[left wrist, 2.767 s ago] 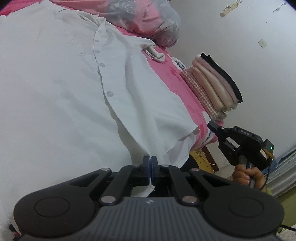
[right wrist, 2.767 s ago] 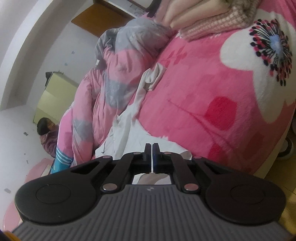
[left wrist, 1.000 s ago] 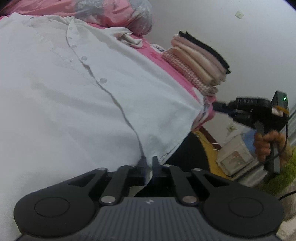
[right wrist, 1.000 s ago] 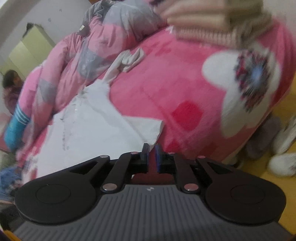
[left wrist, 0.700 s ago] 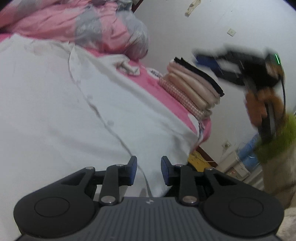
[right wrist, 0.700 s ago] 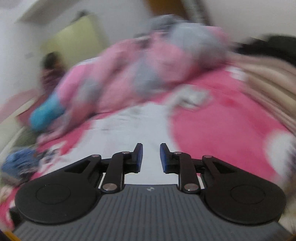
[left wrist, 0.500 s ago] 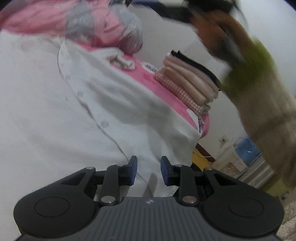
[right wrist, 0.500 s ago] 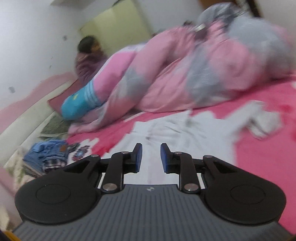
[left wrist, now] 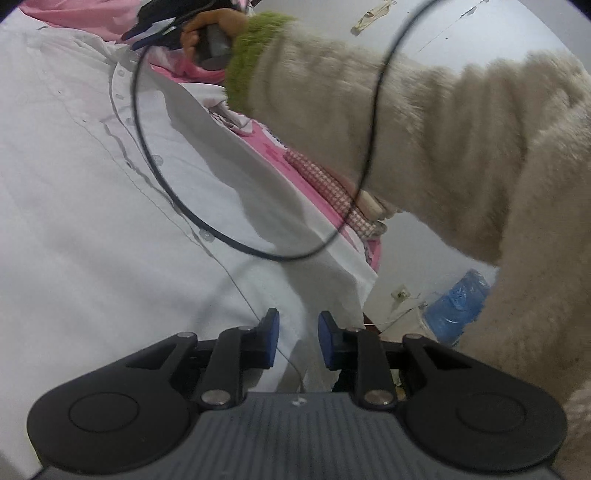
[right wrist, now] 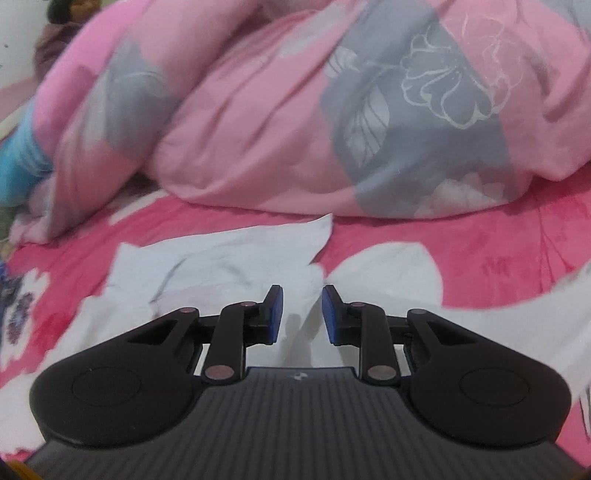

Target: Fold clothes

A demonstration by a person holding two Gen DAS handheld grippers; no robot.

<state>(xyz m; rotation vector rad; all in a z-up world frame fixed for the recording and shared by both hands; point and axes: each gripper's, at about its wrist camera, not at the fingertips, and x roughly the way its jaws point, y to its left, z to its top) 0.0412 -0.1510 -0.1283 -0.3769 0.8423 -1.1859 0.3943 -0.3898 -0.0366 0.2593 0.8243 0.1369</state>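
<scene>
The fingers (left wrist: pixel 269 341) of the left gripper (left wrist: pixel 295 343) are seen spread apart with nothing between them, positioned over the lower hem of a white shirt (left wrist: pixel 92 192). The fingers (right wrist: pixel 275 314) of the right gripper (right wrist: pixel 300 314) are likewise parted and empty, held just above the collar end of the shirt (right wrist: pixel 229 258). The shirt is laid flat on a pink bed (right wrist: pixel 498 251), button row facing up. In the left view, a hand (left wrist: pixel 207 33) is seen gripping the right gripper's handle, and a cream sleeve (left wrist: pixel 424 140) with a green cuff is stretched across the frame. A black cable (left wrist: pixel 155 162) is looped over the shirt. A stack of folded clothes (left wrist: pixel 332 192) is partly hidden behind the sleeve. A pink and grey quilt (right wrist: pixel 295 110) is bunched beyond the shirt.
</scene>
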